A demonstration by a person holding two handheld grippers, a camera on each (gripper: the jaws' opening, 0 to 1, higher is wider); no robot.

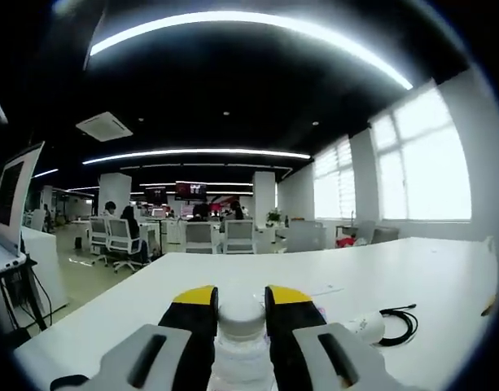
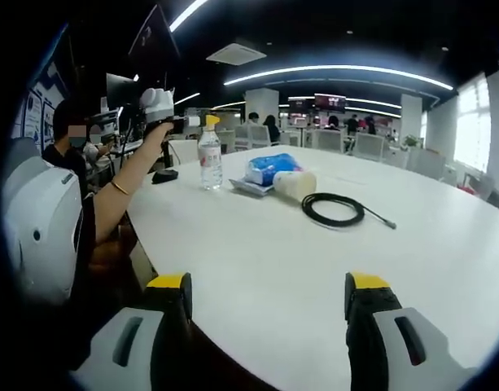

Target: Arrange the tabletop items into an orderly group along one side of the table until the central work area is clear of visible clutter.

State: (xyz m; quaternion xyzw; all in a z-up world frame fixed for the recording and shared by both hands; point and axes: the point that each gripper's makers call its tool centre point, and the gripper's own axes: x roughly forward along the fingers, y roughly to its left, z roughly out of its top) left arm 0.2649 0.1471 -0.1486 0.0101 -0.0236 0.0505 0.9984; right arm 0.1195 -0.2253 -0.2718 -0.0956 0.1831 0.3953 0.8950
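Left tongs (image 1: 241,314) clamp bottle (image 1: 241,342), upright near desk (image 2: 314,269) edge. Right tongs (image 2: 269,301) hang wide, empty, over bare desk. Beside bottle: blue pack (image 2: 269,167), white roll (image 2: 295,185), cable (image 2: 334,210), loosely clustered, not yet lined up. Judged partway done. Ample open room beyond cable.

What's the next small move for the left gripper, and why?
Probably open it and back off. The left gripper is clamped on the water bottle, which already stands upright on the table near the blue pack, white roll and black cable.
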